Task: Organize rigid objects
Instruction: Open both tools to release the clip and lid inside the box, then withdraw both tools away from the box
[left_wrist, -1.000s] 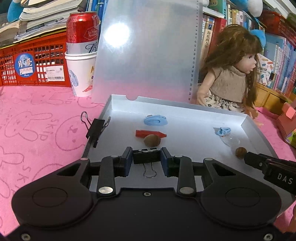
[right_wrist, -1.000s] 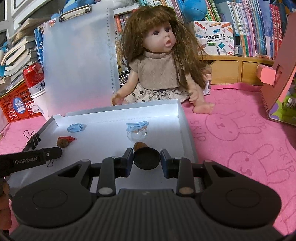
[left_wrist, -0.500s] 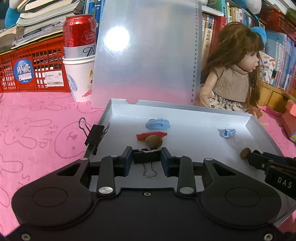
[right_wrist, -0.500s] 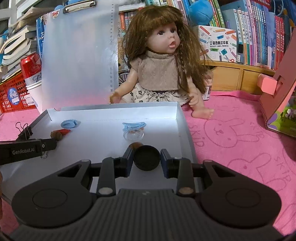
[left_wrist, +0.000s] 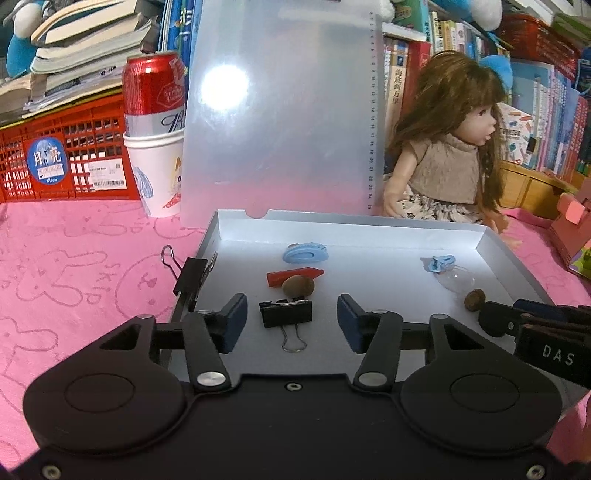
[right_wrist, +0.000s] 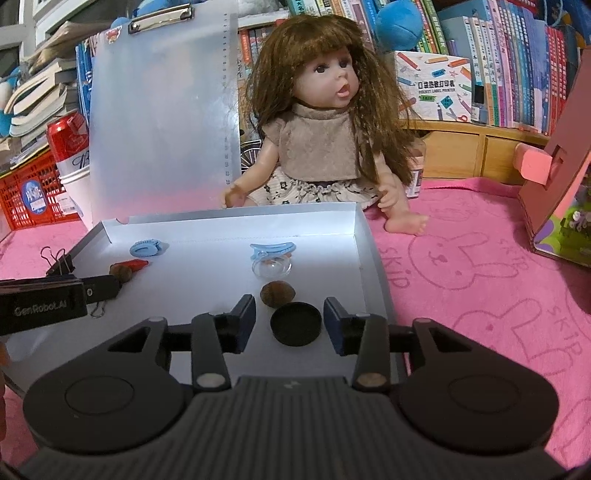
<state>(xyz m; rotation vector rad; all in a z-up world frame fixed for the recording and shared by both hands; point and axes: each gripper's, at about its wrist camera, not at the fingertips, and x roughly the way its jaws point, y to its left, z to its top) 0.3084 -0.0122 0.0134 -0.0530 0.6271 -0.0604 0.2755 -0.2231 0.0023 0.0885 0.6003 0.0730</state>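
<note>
A shallow white tray (left_wrist: 369, 229) lies on the pink cloth. My left gripper (left_wrist: 291, 320) hangs over its near left part, jaws opening. A black binder clip (left_wrist: 286, 314) rests on the tray floor between the pads, clear of both. My right gripper (right_wrist: 290, 322) is over the near right part, jaws opening as well. A black round cap (right_wrist: 295, 324) lies loose between its pads. Also in the tray are two blue clips (left_wrist: 304, 253) (left_wrist: 441, 263), a red piece (left_wrist: 295, 275), two brown nuts (left_wrist: 297, 286) (right_wrist: 277, 292) and a clear dome (right_wrist: 271, 267).
A second binder clip (left_wrist: 190, 277) grips the tray's left rim. Behind the tray stand a translucent clipboard (left_wrist: 280, 122), a doll (right_wrist: 321, 147), a red can in a paper cup (left_wrist: 155, 147) and a red crate (left_wrist: 62, 158). A pink cardboard house (right_wrist: 554, 192) is at right.
Both grippers have spread their jaws. The binder clip and the black cap, earlier pinched between the pads, now lie free on the tray floor.
</note>
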